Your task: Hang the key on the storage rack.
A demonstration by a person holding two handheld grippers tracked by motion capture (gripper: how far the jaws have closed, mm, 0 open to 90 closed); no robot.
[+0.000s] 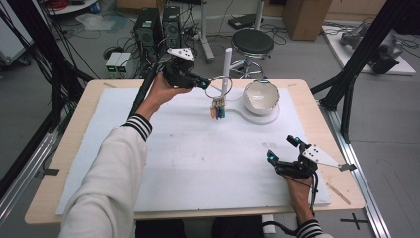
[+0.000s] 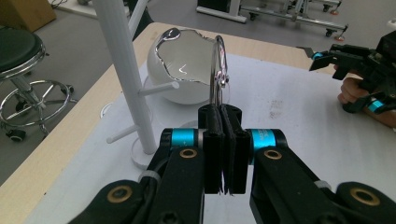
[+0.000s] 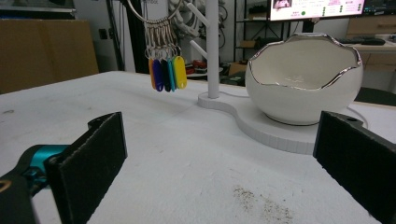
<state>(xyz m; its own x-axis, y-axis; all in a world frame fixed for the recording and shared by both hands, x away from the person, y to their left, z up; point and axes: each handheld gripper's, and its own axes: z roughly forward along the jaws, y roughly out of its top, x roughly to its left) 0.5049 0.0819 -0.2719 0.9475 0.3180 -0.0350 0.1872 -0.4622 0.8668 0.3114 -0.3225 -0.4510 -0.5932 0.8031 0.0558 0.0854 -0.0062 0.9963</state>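
Big white table (image 1: 173, 163), then the egg-shaped bowl (image 1: 261, 97) and the white peg stand (image 1: 226, 69) beside it. The left gripper (image 1: 204, 84) is clamped on the key ring (image 1: 216, 87), coloured tags (image 3: 167, 73) dangling just by the post. Looks like the hanging step; next, thread the ring over a peg (image 2: 159, 88). The right gripper (image 1: 282, 148) rests wide apart, near the table's edge.

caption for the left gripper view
Left gripper clamps a key ring near the white peg stand and bowl.
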